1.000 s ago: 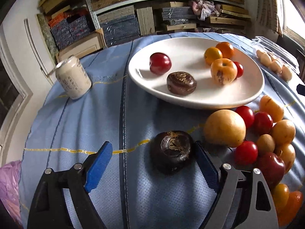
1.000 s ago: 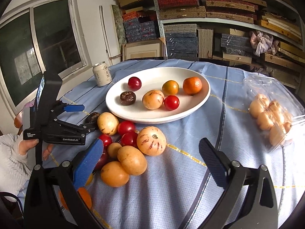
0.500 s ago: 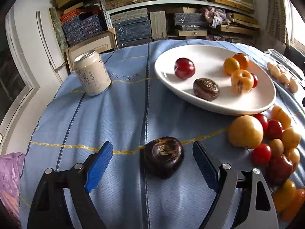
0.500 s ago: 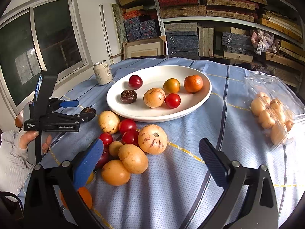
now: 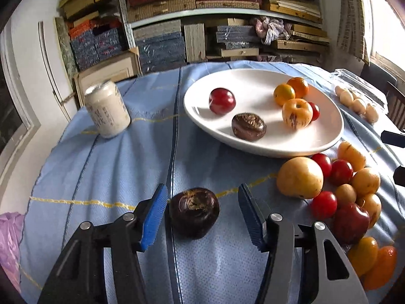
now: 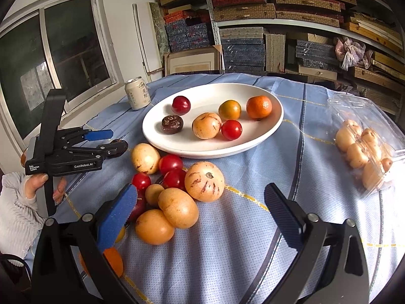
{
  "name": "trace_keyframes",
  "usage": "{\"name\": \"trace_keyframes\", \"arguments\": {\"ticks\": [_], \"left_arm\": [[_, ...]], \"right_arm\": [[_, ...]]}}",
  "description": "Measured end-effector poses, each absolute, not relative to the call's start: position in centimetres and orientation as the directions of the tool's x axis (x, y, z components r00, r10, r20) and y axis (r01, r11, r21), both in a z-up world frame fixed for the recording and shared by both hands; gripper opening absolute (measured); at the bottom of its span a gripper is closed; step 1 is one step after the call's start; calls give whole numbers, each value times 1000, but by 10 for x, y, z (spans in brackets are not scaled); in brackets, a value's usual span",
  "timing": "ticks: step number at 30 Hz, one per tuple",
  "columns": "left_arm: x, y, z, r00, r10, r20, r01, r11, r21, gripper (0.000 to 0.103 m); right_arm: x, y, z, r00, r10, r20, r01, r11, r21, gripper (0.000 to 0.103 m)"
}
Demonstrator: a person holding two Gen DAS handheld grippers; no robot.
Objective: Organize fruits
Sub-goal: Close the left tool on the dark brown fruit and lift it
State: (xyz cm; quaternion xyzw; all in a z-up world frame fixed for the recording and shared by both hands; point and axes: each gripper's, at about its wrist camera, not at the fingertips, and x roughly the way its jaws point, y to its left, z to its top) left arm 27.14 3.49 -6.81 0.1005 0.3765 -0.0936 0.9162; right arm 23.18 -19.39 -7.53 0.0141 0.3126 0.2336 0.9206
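Note:
A dark purple passion fruit (image 5: pixel 194 212) lies on the blue cloth between the fingers of my left gripper (image 5: pixel 202 217), which is open; its left pad is close to the fruit, its right pad apart. The white plate (image 5: pixel 255 147) holds several fruits, among them a second dark fruit (image 5: pixel 248 126). A pile of loose yellow, red and orange fruits (image 5: pixel 339 190) lies right of my left gripper. My right gripper (image 6: pixel 202 217) is open and empty above the near side of that pile (image 6: pixel 177 192). The left gripper (image 6: pixel 111 141) also shows in the right wrist view, with the dark fruit mostly hidden behind it.
A drink can (image 5: pixel 107 111) stands at the far left of the table. A clear plastic box of small pale fruits (image 6: pixel 364 147) sits at the right. Shelves of boxes (image 6: pixel 253 25) stand behind the table. A window is at the left.
My left gripper has shifted right and its fingers have narrowed around the dark fruit, which now sits nearer the left pad. The right gripper has barely moved.

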Motion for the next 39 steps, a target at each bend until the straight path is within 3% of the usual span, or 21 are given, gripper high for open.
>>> {"name": "trace_keyframes", "arguments": {"ticks": [12,18,21,33,39], "left_arm": [[274,33,-76,662,-81,-745,256,959,124,58],[278,38,-79,643,-77,-762,247,963,112,54],[277,38,-78,644,-78,-761,243,964,108,44],[256,50,-33,741,-137,-657,209,977,33,44],[257,46,-35,723,-154,-674,218,976,11,44]], "right_arm": [[234,-194,-78,683,437,-586,-420,891,175,99],[234,-194,-80,679,437,-590,-420,890,175,99],[234,-194,-80,677,437,-593,-419,890,178,99],[236,-192,-84,664,408,-626,-433,893,122,99],[217,-164,-86,626,433,-649,-542,840,38,98]]}}
